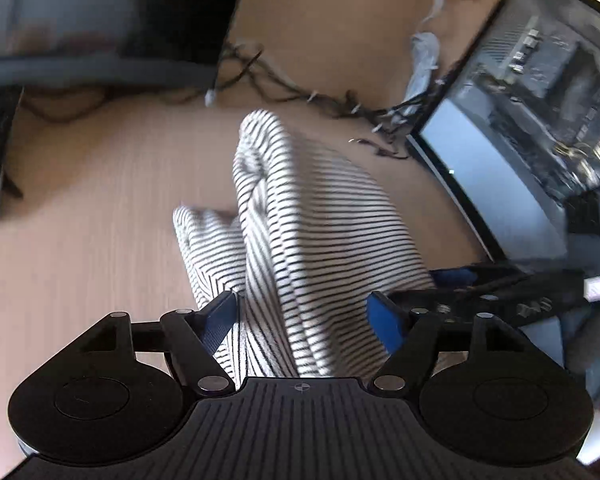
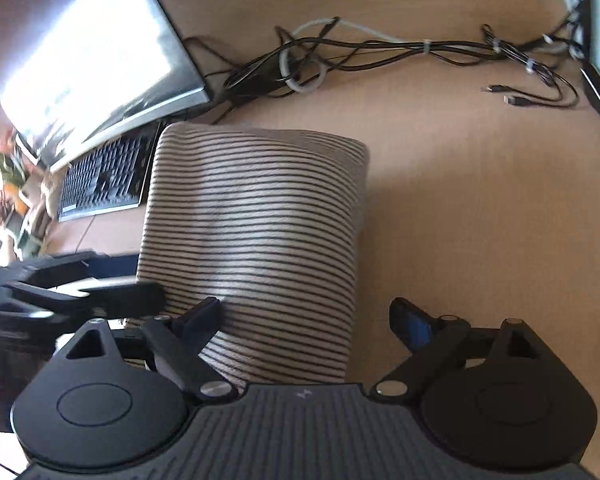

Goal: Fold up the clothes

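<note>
A white garment with thin black stripes point(image 1: 300, 208) lies folded into a thick bundle on the wooden desk point(image 1: 80, 240). In the left wrist view my left gripper point(image 1: 302, 316) is open, its blue pads standing apart on either side of the near end of the cloth without pressing it. In the right wrist view the same garment point(image 2: 256, 216) looks like a smooth folded block. My right gripper point(image 2: 306, 318) is open wide over its near right corner, with the left finger over the cloth and the right finger over bare desk point(image 2: 460, 200). The left gripper point(image 2: 80, 288) shows as a blur at the garment's left edge.
A monitor point(image 2: 88, 52) and a keyboard point(image 2: 104, 176) stand left of the garment in the right wrist view. Tangled cables point(image 2: 380, 48) run across the desk behind it. Another screen point(image 1: 520, 140) stands to the right in the left wrist view.
</note>
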Tool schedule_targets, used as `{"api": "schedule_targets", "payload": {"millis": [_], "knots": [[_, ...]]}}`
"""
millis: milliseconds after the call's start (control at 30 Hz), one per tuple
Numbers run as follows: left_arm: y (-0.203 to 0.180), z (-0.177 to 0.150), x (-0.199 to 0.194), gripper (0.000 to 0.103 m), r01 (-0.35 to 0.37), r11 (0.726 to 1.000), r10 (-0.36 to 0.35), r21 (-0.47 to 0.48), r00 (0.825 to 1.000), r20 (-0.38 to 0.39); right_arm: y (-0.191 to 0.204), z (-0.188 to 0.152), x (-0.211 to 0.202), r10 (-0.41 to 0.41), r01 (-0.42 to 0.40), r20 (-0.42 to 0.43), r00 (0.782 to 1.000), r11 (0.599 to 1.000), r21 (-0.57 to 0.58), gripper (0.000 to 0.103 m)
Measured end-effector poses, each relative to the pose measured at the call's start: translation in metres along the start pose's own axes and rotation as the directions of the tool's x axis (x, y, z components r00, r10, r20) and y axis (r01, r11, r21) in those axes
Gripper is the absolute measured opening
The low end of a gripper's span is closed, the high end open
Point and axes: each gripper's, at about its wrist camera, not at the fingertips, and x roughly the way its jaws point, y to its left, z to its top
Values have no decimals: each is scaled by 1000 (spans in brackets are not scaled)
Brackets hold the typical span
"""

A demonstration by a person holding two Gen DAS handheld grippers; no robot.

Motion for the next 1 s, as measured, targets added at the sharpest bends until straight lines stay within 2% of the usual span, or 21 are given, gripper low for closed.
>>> {"api": "schedule_targets", "payload": {"millis": [33,67,100,200,267,333,400,433,467,500,600,700,767,833,900,967,1000], "knots": [[-1,1,1,64,-4,1000,4,-7,1000,9,-1,-1,-1,-3,3,7,1000,1000,7,92],[-3,1,-1,40,-3,1000,3,-6,1000,20,-2,-3,-2,-6,6,13,1000,1000,13,92],[-6,1,-5,34,5,1000,-5,9,999,32,-2,-4,-2,-10,9,21,1000,1000,22,92],[-8,1,-8,35,42,999,-42,9,999,24,-7,-7,-4,-21,18,48,999,998,56,92],[-5,1,0,55,48,999,-48,-21,999,-16,-8,-7,-5,-20,17,59,998,998,65,92],[-2,-1,10,57,53,997,-56,-60,997,-52,-7,-6,-4,-18,15,62,998,998,62,92],[-8,-2,13,60,66,996,-69,-59,996,-54,-5,-6,-3,-26,22,62,998,998,53,92],[-10,-2,13,50,67,996,-70,-54,996,-51,-4,-5,-2,-29,26,66,997,998,54,92],[-12,-2,13,27,63,997,-65,-50,997,-47,-5,-5,-2,-32,27,73,997,998,61,92],[-12,-2,13,27,70,996,-72,-56,997,-42,-5,-4,-2,-37,31,86,996,997,72,92],[-5,1,6,23,146,981,-150,-128,989,-18,-13,-4,-9,-56,39,140,989,992,122,92],[-3,8,-11,22,255,942,-254,-220,967,31,-22,-2,-16,-66,33,184,981,984,173,92],[-5,12,-25,21,303,921,-296,-244,953,64,-27,0,-18,-65,26,198,978,981,193,95],[-4,10,-38,21,324,909,-313,-262,946,85,-30,2,-21,-68,25,210,975,979,202,95],[4,1,-45,21,318,905,-305,-282,948,93,-29,5,-23,-76,32,217,973,980,196,95],[13,-8,-53,21,313,900,-296,-302,950,101,-24,8,-25,-59,21,224,973,985,169,95],[19,-13,-55,21,307,896,-290,-321,952,101,-21,11,-23,-17,-18,212,977,987,161,95]]}}
